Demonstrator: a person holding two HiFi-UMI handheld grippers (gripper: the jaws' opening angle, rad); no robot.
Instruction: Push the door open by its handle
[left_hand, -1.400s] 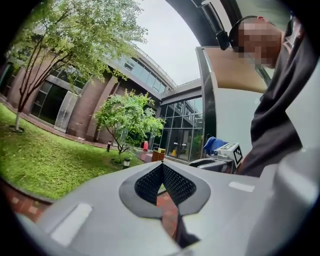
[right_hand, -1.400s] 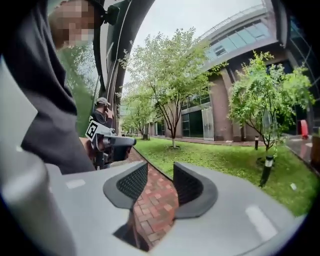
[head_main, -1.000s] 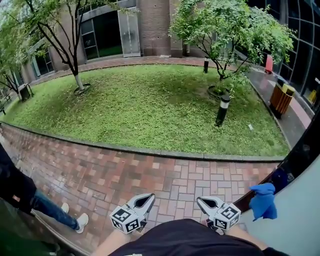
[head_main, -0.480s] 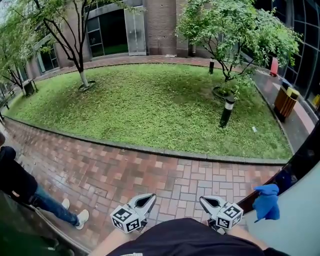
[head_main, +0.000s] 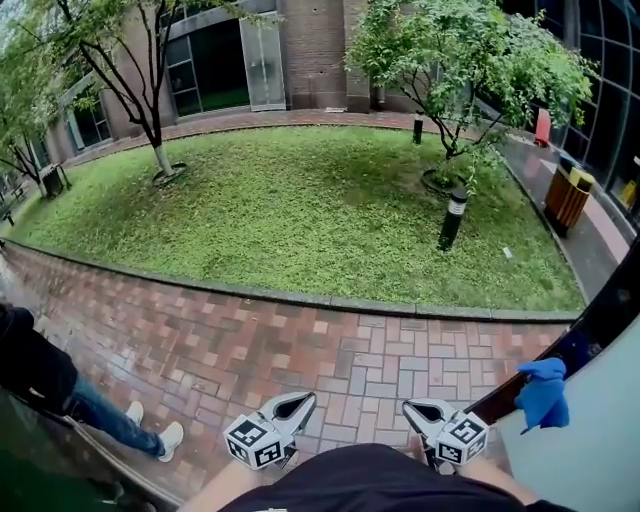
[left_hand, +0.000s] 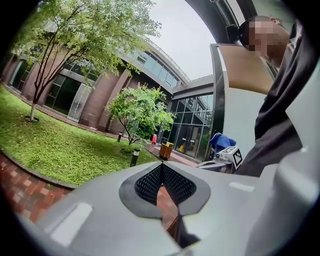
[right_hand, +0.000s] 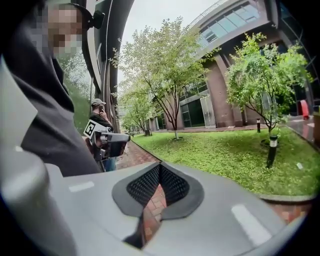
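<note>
My left gripper (head_main: 303, 399) and right gripper (head_main: 410, 408) hang side by side low in the head view, over red brick paving (head_main: 250, 340). Both are shut and hold nothing; their black ribbed pads meet at the tips in the left gripper view (left_hand: 161, 165) and in the right gripper view (right_hand: 159, 166). The door (head_main: 590, 440) is a pale panel at the lower right, with a dark frame edge (head_main: 510, 392) just right of my right gripper. A blue cloth (head_main: 543, 392) sits on that edge. No handle can be made out. The door (left_hand: 240, 120) also shows in the left gripper view.
A lawn (head_main: 300, 210) with trees lies beyond the paving, behind a curved kerb. A black bollard lamp (head_main: 452, 218) and a wooden bin (head_main: 565, 198) stand to the right. A person in jeans (head_main: 60, 395) stands at the far left.
Both grippers have drifted a little lower in the head view, still shut. The blue cloth sits slightly further right. The person at the left has shifted a bit.
</note>
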